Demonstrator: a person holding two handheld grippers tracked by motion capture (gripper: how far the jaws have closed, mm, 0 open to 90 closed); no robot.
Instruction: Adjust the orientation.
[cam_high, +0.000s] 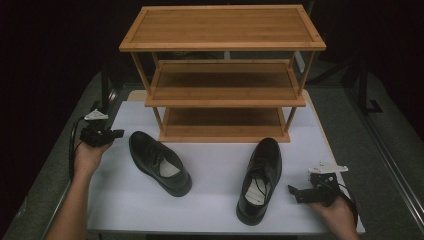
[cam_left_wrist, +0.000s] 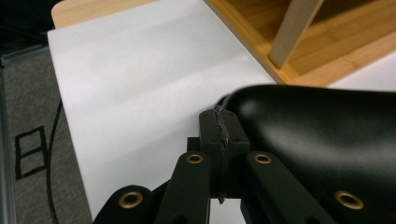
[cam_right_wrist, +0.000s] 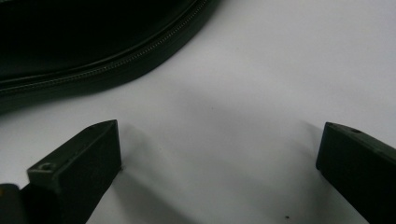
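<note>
Two black leather shoes lie on the white table top. The left shoe (cam_high: 160, 162) lies at an angle, with its toe toward the front right. The right shoe (cam_high: 260, 179) has its toe toward the rack. My left gripper (cam_high: 119, 133) is held at the table's left edge, just left of the left shoe's heel. Its jaws are pressed together with nothing between them (cam_left_wrist: 223, 125), and the glossy left shoe (cam_left_wrist: 317, 140) lies close on their right. My right gripper (cam_high: 292, 190) rests beside the right shoe's heel. It stands open (cam_right_wrist: 219, 135) over bare table, a short way from the shoe's sole (cam_right_wrist: 116, 65).
A three-tier bamboo shoe rack (cam_high: 222, 75) stands at the back of the white table top (cam_high: 215, 165), its shelves bare. Its bottom shelf and a leg (cam_left_wrist: 294, 32) lie beyond the left shoe. Grey carpet (cam_high: 55, 165) surrounds the table.
</note>
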